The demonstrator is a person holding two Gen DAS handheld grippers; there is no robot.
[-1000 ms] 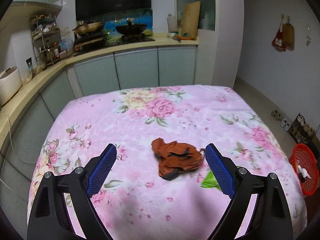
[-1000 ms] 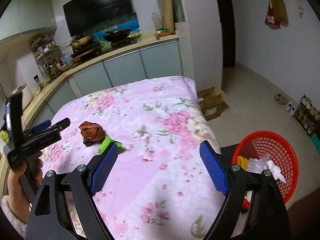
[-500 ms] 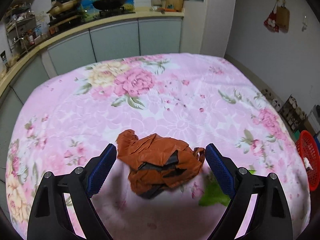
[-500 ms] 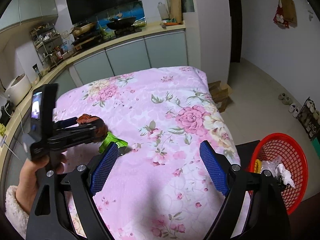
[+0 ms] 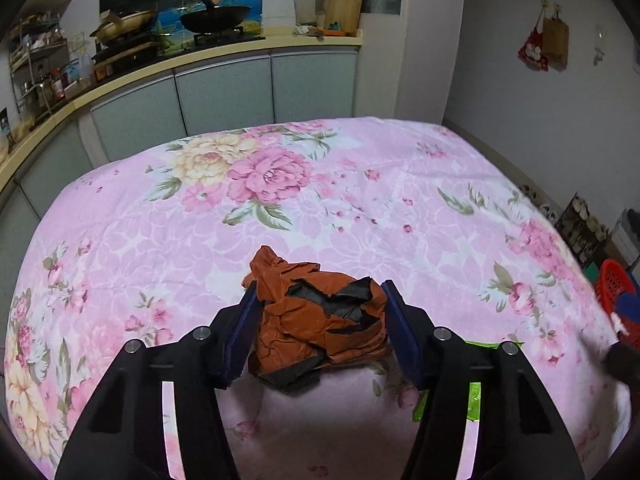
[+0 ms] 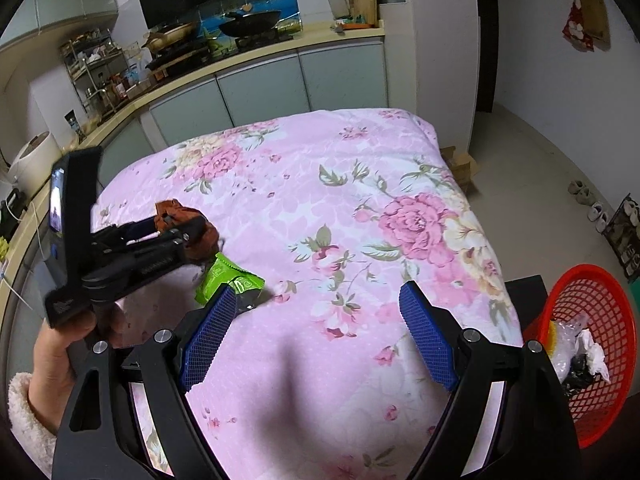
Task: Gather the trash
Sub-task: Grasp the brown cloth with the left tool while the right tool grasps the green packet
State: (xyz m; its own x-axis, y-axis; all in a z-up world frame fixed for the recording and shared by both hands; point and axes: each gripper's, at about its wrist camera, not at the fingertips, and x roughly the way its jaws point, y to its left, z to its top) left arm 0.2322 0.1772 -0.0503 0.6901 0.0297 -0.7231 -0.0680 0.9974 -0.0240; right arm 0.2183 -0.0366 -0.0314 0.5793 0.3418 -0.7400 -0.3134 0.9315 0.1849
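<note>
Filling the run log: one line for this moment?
left hand-held gripper: shut on orange wrapper | right hand-held gripper: open | green wrapper: on table

fingers (image 6: pixel 208 336): blue textured | frame: black, silver screws | sleeve (image 6: pixel 24 412): fluffy white

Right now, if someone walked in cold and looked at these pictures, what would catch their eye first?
Probably the crumpled orange-and-black wrapper, squeezed between the blue pads of the left hand-held gripper near the front of the pink floral tablecloth. Next, the bright green snack packet lying beside it on the cloth. Then the red plastic mesh basket on the floor at the right, already holding some trash.
</note>
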